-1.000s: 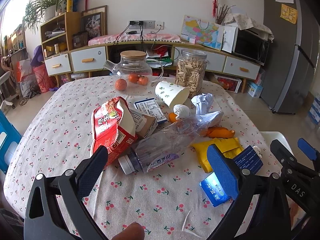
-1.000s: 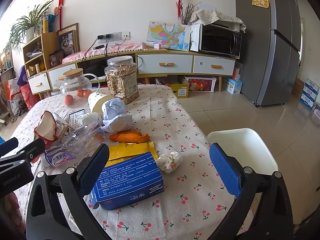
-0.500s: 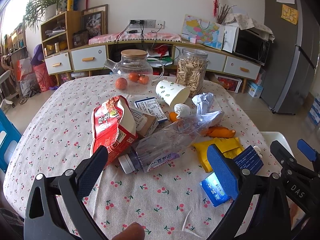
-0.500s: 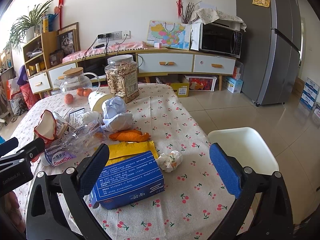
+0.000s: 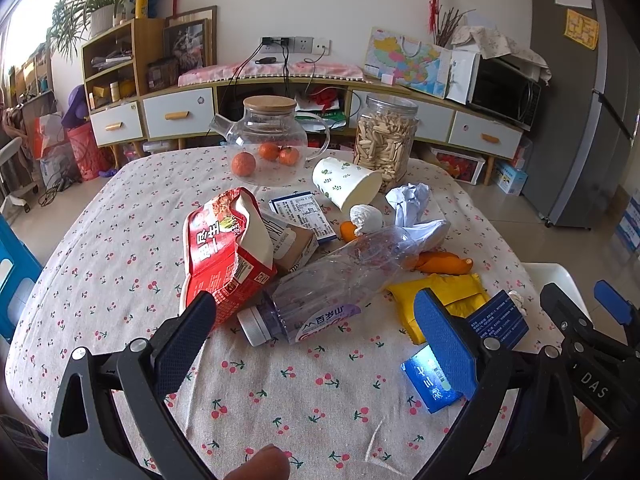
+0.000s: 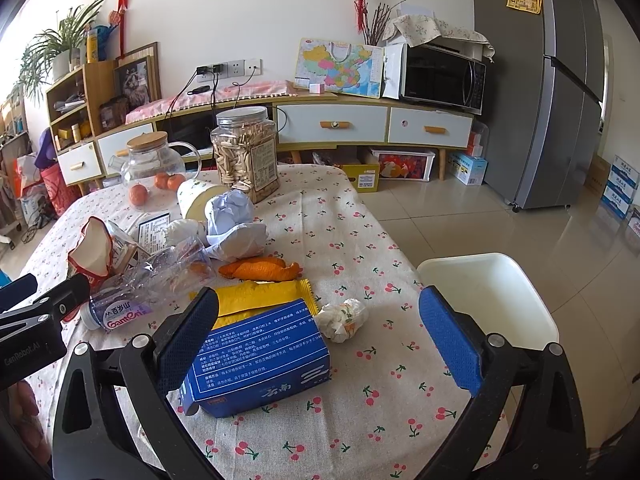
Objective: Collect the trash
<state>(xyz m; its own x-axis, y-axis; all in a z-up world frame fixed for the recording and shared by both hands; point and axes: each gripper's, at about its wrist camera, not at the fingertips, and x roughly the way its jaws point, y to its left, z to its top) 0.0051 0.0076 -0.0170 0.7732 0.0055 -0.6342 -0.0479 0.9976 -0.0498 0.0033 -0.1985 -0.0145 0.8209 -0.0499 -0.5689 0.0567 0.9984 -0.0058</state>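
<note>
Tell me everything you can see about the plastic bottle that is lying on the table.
The plastic bottle is clear, empty-looking and crumpled, lying on its side on the cherry-print tablecloth. Its white cap is on and points toward the cameras. A purple and white label wraps the cap end. The red snack bag lies against its cap end, and its far end reaches the crumpled white paper and orange peel. Neither gripper touches it.

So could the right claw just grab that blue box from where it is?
Probably yes. The right claw is open, and the blue box lies just ahead of it on the table, with nothing on top. Only the yellow packet behind touches it, and the crumpled wrapper sits beside it.
</note>
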